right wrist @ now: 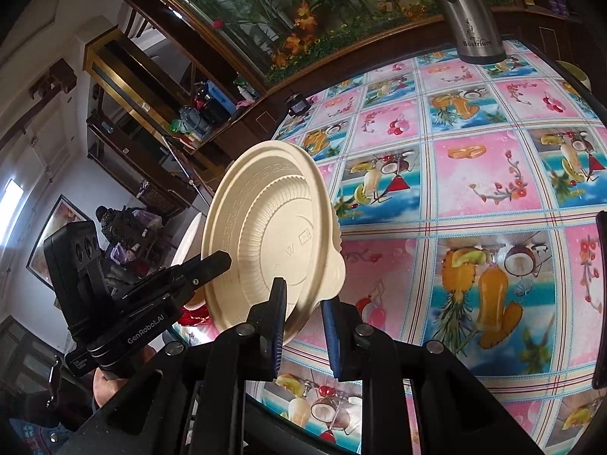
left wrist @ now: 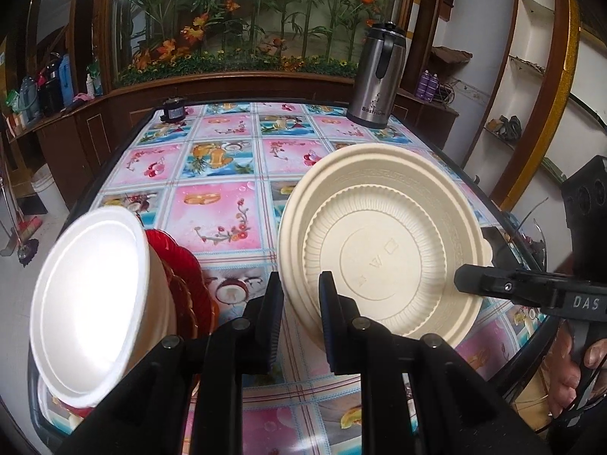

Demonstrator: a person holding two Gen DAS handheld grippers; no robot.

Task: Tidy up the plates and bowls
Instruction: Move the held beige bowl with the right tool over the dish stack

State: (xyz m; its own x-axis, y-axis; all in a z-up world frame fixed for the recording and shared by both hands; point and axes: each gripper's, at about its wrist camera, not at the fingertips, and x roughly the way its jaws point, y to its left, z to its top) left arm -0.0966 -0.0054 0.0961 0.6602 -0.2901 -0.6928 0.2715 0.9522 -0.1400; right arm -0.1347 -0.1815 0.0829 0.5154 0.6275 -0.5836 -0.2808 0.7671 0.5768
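Clamped between the narrow-set jaws of the left gripper (left wrist: 301, 318): the near rim of a stack of round cream-coloured moulded-fibre plates (left wrist: 383, 242), tilted up on edge above the table with a fluted smaller plate nested against a larger one with an embossed border. Gripped at the opposite rim of the same stack (right wrist: 265, 242) by the right gripper (right wrist: 303, 326), jaws likewise nearly closed on the plate edge. Seen reaching in from the right side of the left wrist view, the right gripper's (left wrist: 474, 278) black finger laid against the plates' fluted face; seen from the left side of the right wrist view, the left gripper (right wrist: 212, 261) meeting the stack. Held off the glossy tablecloth printed with pink and blue fruit squares (left wrist: 216, 208), well ahead of both tools. Just left of the left gripper's fingers, a white foam bowl (left wrist: 91, 303) tipped on its side, resting against a red scalloped glass dish (left wrist: 182, 284). Far ahead to the right, an upright stainless-steel thermos jug with a black handle (left wrist: 375, 79). At the table's far left edge, a small black object (left wrist: 173, 109), too small to identify.
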